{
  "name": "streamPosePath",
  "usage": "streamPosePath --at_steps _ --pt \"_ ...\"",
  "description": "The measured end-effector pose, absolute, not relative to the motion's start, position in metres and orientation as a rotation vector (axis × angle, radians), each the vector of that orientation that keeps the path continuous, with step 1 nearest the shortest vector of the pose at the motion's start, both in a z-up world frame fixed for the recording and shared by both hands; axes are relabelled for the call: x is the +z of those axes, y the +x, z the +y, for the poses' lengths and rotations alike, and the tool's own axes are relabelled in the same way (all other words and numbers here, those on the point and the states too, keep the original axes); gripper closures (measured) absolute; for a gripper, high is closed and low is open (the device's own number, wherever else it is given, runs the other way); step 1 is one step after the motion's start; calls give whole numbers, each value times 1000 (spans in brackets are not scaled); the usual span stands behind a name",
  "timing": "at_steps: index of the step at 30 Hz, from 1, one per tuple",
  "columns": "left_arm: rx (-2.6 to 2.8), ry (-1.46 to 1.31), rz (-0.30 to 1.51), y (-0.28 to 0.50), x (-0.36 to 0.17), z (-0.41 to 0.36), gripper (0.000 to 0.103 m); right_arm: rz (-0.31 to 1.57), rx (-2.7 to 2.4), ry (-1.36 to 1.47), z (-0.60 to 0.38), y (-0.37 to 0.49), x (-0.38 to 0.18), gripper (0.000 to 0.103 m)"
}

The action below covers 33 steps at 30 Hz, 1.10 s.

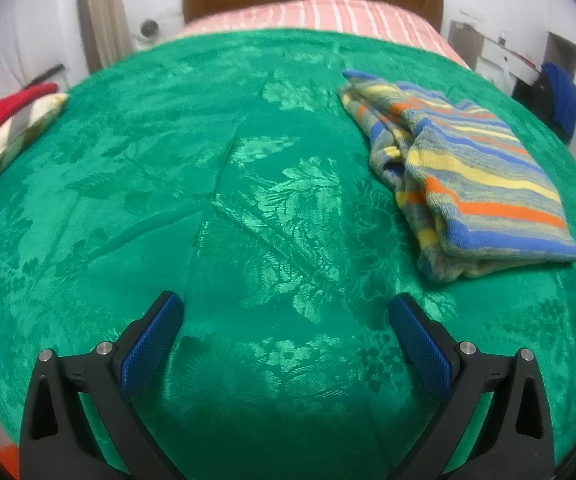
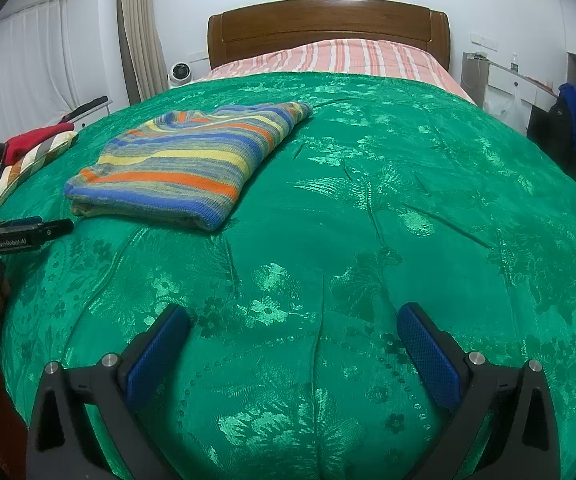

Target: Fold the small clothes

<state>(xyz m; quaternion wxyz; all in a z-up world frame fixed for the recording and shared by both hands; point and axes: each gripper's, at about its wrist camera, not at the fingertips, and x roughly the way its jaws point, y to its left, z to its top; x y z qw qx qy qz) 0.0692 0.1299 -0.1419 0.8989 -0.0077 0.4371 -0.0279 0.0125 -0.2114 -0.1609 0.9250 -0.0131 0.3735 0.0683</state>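
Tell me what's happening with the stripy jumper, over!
Left tool open, empty. Right tool open, empty. Striped jumper folded flat on green bedspread, untouched. Nothing in the way.

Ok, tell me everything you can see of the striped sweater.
The sweater is a knit with blue, yellow, orange and grey-green stripes and a ribbed blue hem. It lies folded into a flat, roughly rectangular stack on the green bedspread, hem end toward the cameras. In the left wrist view its far side looks bunched and rumpled, with loose folds. Only the bedspread touches it; both grippers are open and clear of it.
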Motion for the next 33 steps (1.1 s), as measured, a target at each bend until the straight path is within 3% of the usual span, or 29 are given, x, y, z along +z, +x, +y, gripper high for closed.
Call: streamPosePath --at_steps 6,9,14,18,19,20,21,22,23,27,33 --pt "-163 -366 811 90 -99 174 1 785 177 105 -231 16 -130 1" --pt "-353 -484 937 144 -106 161 1 765 235 295 -251 49 -107 1" --pt "-397 -348 1053 214 -133 121 1 854 447 603 -260 152 -111 1" --pt "-421 -268 1069 233 -132 94 1 1043 537 774 -244 230 -157 11" --pt "-438 -270 1073 235 -132 91 2 1061 553 817 -241 239 -166 20" --pt "-434 -250 1084 236 -135 85 15 1064 559 841 -235 247 -171 27" --pt "-409 -181 1082 235 -136 76 54 1072 549 822 -227 252 -171 48" --pt "-420 -156 1071 233 -135 71 72 1097 510 735 -214 256 -169 73" --pt "-429 -173 1071 232 -135 70 79 1096 468 627 -203 255 -164 77" --pt "-396 -141 978 217 -110 68 86 936 356 111 -141 221 -121 80" --pt "-366 -59 814 216 -44 70 84 725 397 21 -111 205 -62 80"
